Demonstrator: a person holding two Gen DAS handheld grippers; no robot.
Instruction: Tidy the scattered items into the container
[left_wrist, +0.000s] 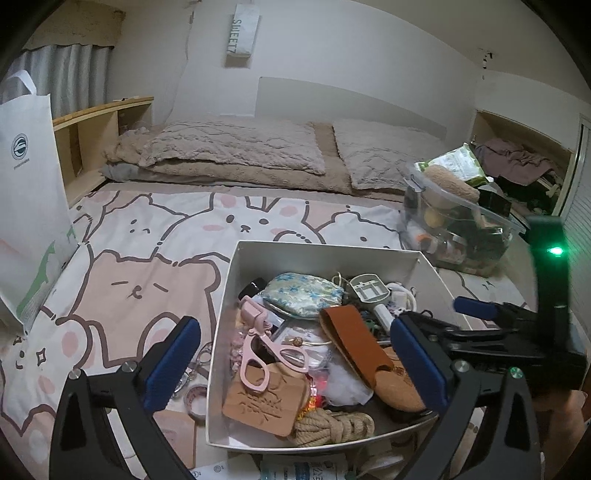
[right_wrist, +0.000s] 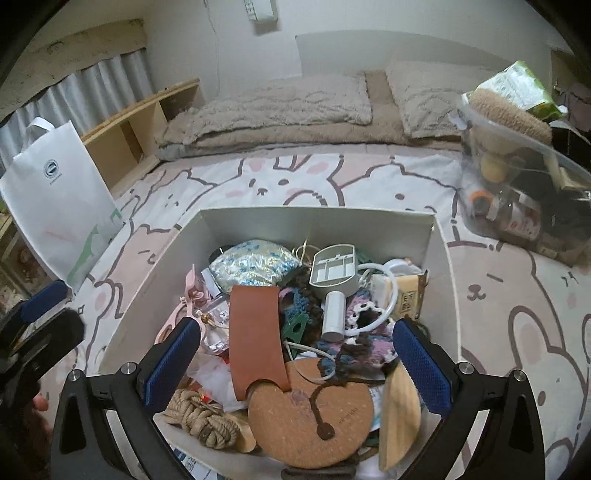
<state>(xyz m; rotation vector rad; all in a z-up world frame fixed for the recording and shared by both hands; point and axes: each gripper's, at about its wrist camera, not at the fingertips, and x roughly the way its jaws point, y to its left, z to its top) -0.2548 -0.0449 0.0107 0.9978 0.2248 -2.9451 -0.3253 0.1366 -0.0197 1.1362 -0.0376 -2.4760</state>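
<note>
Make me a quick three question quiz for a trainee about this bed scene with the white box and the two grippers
1. True or false: the white box is empty.
2. Which lies on the cork mat? A) brown leather strap B) pink scissors C) rope
3. Fill in: the left gripper is ____ and holds nothing.

Key: 1 false; 2 A; 3 open
</note>
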